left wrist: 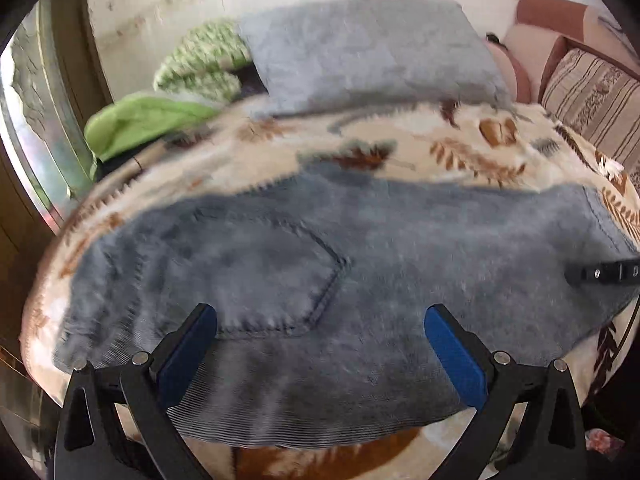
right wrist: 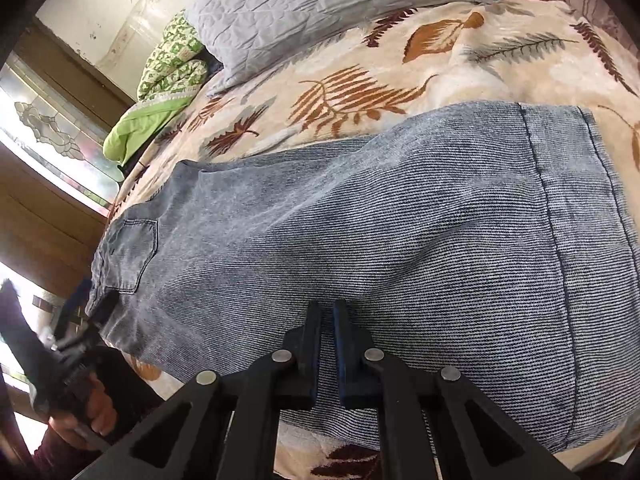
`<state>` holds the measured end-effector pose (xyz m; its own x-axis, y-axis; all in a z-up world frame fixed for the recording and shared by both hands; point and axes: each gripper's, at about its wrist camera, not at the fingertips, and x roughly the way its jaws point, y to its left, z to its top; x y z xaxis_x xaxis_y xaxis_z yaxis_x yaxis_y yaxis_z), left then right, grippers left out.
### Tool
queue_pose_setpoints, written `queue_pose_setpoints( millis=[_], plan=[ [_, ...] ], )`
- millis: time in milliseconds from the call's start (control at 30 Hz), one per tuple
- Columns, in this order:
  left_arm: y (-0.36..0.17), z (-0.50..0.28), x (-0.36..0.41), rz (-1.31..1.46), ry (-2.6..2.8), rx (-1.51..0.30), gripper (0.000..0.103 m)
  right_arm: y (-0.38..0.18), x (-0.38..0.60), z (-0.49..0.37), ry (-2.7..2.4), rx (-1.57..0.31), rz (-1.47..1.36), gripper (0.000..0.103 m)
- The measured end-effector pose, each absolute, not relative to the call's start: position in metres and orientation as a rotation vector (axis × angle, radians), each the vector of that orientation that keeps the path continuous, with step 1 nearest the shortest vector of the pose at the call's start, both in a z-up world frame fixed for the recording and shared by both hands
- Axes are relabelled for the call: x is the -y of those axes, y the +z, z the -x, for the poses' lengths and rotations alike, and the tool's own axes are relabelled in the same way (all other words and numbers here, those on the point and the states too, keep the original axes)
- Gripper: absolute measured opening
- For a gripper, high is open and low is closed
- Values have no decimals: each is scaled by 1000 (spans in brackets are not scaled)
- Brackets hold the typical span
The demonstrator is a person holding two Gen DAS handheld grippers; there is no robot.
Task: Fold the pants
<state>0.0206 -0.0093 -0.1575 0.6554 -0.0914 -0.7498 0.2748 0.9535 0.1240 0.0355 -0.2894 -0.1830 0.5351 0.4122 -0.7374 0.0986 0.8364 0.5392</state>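
Observation:
Grey-blue denim pants point(left wrist: 320, 280) lie flat across a bed with a leaf-print blanket point(left wrist: 460, 148), back pocket point(left wrist: 280, 280) up. My left gripper point(left wrist: 320, 320) hovers open over the waist end, blue pads point(left wrist: 452, 356) spread wide, nothing between them. In the right wrist view the pants point(right wrist: 400, 220) stretch from the pocket point(right wrist: 136, 256) at left to the leg hems at right. My right gripper point(right wrist: 327, 312) is shut on the near edge of the pants leg. The left gripper point(right wrist: 80, 344) shows at the waist end, in a hand.
A grey quilted pillow point(right wrist: 320, 8) and a green patterned cloth point(right wrist: 168, 64) lie at the head of the bed. A striped cushion point(left wrist: 592, 96) sits at the far right. A window and wooden frame point(right wrist: 52, 128) stand on the left.

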Motion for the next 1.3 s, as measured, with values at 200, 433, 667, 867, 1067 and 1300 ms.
queue_pose_setpoints(
  millis=[200, 433, 667, 867, 1067, 1300],
  plan=[
    [-186, -34, 8, -204, -214, -957, 103, -186, 294, -37, 209, -1007, -619, 9],
    [-191, -32, 9, -218, -214, -946, 103, -185, 294, -38, 212, -1015, -621, 9],
    [-191, -41, 15, -238, -185, -1019, 103, -185, 295, -40, 228, -1031, -617, 9],
    [-192, -41, 18, -231, -152, -1016, 103, -187, 298, -40, 248, -1043, -646, 9],
    [-193, -40, 17, -232, -151, -1019, 103, -185, 294, -42, 248, -1055, -610, 9],
    [-193, -44, 19, -233, -138, -1052, 103, -189, 299, -46, 266, -1075, -655, 9]
  ],
)
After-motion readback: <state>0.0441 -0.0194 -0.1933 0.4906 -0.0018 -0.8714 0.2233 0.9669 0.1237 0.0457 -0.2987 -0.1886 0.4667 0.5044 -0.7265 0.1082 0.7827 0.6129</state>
